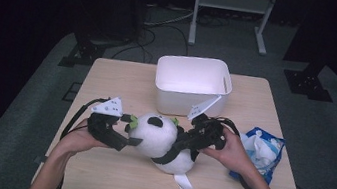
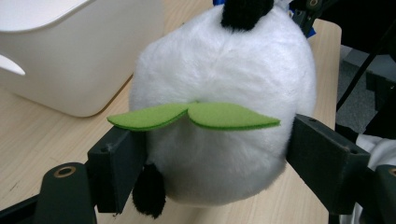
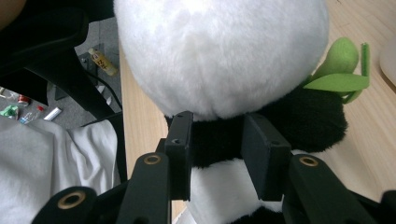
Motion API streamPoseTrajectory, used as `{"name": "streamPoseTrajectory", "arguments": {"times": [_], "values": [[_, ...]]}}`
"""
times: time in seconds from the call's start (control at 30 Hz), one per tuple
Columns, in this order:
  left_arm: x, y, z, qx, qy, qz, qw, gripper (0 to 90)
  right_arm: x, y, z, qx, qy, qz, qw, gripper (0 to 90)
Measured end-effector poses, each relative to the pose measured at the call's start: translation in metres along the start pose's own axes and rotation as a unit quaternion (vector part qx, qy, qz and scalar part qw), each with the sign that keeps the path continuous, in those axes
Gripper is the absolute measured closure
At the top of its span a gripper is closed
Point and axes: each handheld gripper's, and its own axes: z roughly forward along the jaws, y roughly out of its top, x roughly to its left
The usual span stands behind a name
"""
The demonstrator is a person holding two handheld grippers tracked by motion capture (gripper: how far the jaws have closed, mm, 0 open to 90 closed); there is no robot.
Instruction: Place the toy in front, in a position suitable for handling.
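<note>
High view: plush panda [image 1: 165,142] sits on the table [image 1: 123,80], pinched by the right gripper [image 1: 189,139] at its black band, left gripper [image 1: 127,130] cupping its head; white bin [image 1: 192,85] waits empty, so lifting in remains.

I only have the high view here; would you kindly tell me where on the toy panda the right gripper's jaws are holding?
Observer: The right gripper pinches the toy panda on the black band just under its white head.
Operator: Thank you, and the left one?
Observer: The left gripper has its jaws against both sides of the head, just under the green felt leaves.
</note>
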Motion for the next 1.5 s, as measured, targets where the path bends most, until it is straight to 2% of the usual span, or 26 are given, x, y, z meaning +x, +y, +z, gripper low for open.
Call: {"name": "streamPoseTrajectory", "arguments": {"times": [0.17,0.4,0.63,0.93,1.1,1.2,1.33,1.5], "values": [[0.0,-0.003,0.002,0.007,0.002,0.005,1.0,21.4,0.003,0.004,0.004,0.008,0.004,-0.004,1.0,62.6],[0.002,-0.007,0.01,0.001,-0.001,0.004,1.0,21.5,0.008,0.005,0.003,0.031,-0.01,-0.01,0.9994,62.8],[0.004,-0.014,0.01,0.009,0.001,0.002,1.0,21.9,0.011,0.005,0.007,0.034,-0.009,-0.012,0.9993,63.6],[0.011,-0.032,0.012,0.003,0.002,-0.026,0.9997,22.4,0.015,0.011,0.015,0.041,-0.005,-0.021,0.9989,64.2],[0.013,-0.035,0.016,0.003,0.0,-0.028,0.9996,22.4,0.017,0.014,0.016,0.053,-0.009,-0.023,0.9983,64.2],[0.013,-0.036,0.021,0.006,-0.003,-0.028,0.9996,22.4,0.018,0.014,0.016,0.06,-0.013,-0.023,0.9979,64.2],[0.013,-0.037,0.032,0.024,-0.006,-0.024,0.9994,22.3,0.018,0.013,0.014,0.067,-0.016,-0.022,0.9974,64.8],[0.014,-0.04,0.057,0.045,-0.018,-0.029,0.9984,22.3,0.017,0.008,0.01,0.075,-0.02,-0.016,0.9969,65.6]]}}
